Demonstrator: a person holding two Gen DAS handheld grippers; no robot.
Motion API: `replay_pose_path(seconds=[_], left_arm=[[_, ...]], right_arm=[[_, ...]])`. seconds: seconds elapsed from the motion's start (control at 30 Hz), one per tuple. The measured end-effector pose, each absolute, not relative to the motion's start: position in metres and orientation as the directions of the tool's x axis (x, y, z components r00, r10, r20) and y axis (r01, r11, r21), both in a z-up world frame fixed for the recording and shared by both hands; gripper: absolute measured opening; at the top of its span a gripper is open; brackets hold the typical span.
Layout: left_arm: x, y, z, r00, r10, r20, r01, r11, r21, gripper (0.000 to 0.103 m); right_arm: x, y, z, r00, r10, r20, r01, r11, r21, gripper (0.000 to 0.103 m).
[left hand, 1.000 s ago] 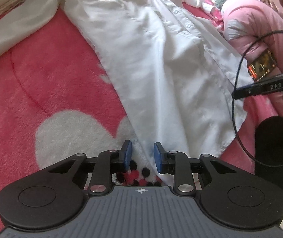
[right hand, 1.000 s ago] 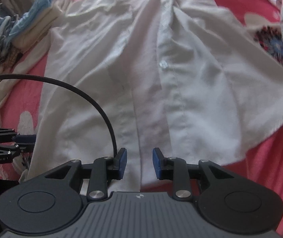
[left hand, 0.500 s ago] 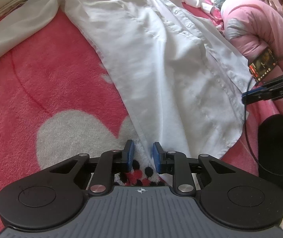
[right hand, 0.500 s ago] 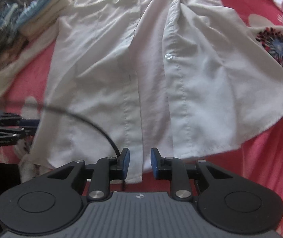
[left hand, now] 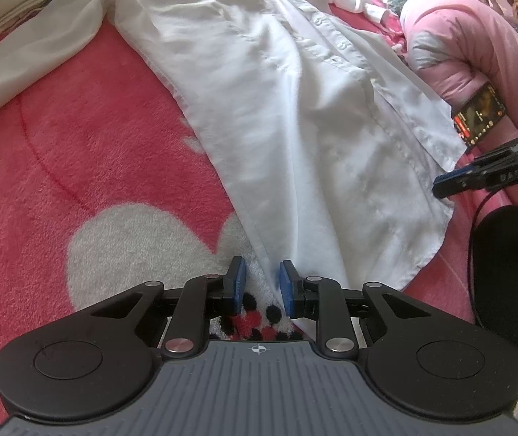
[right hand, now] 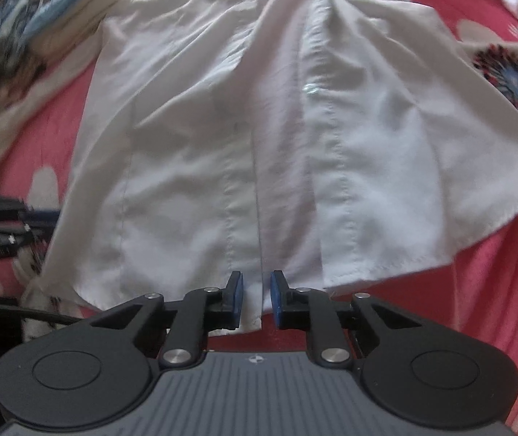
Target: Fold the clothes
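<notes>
Here the right gripper has its blue pads narrowing on the bottom hem of the white button-front cotton shirt, just at the centre opening where the two front panels meet. A small tab of the hem is between the jaws, but a gap shows on both sides, so the pads do not press it yet. The left gripper stands slightly apart at the shirt's lower side corner; the seam edge runs up between its pads and seems to touch only the right one, so I judge it as not clenched.

The shirt lies spread flat, front side up, on a pink fluffy blanket with white heart and flower patterns, with one sleeve stretched out to the side. The cloth looks thin, light and very soft, so it will sag and wrinkle when lifted. The stitched hem and the button strip are thicker, probably the best places to take hold. A person in a pink padded jacket sits beside the bed.
</notes>
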State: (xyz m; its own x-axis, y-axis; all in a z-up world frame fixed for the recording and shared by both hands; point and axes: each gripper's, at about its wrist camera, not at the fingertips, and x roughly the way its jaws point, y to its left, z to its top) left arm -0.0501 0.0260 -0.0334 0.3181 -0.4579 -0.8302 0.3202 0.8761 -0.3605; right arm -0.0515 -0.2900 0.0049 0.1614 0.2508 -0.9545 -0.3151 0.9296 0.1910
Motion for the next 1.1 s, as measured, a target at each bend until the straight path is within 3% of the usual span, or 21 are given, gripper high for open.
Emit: replay_pose_path(seconds=[0.03,0.1,0.37,0.9,1.1], left_arm=[[-0.050,0.026,-0.034,0.320,-0.458,-0.829,0.321,0.876,-0.360,0.023],[-0.051,0.027,-0.034,0.322,-0.459,-0.828,0.323,0.875,-0.359,0.023],[-0.052,0.027,-0.032,0.321,-0.453,-0.832,0.343,0.874,-0.344,0.022],[-0.064,0.035,-0.011,0.378,-0.414,-0.828,0.431,0.870,-0.239,0.022],[-0.066,0.032,0.009,0.350,-0.579,-0.737,0.541,0.767,-0.346,0.022]], right_arm=[[-0.053,-0.287,0.004,0.161,0.242,-0.957,-0.334,0.926,0.178,0.018],[-0.055,-0.282,0.005,0.173,0.221,-0.960,-0.369,0.918,0.145,0.001],[-0.059,-0.286,0.032,0.321,0.142,-0.936,-0.386,0.922,0.007,0.001],[-0.058,-0.293,0.015,0.336,0.079,-0.939,-0.350,0.935,-0.046,0.003],[-0.057,-0.288,0.040,0.405,0.193,-0.894,-0.366,0.930,0.035,0.006]])
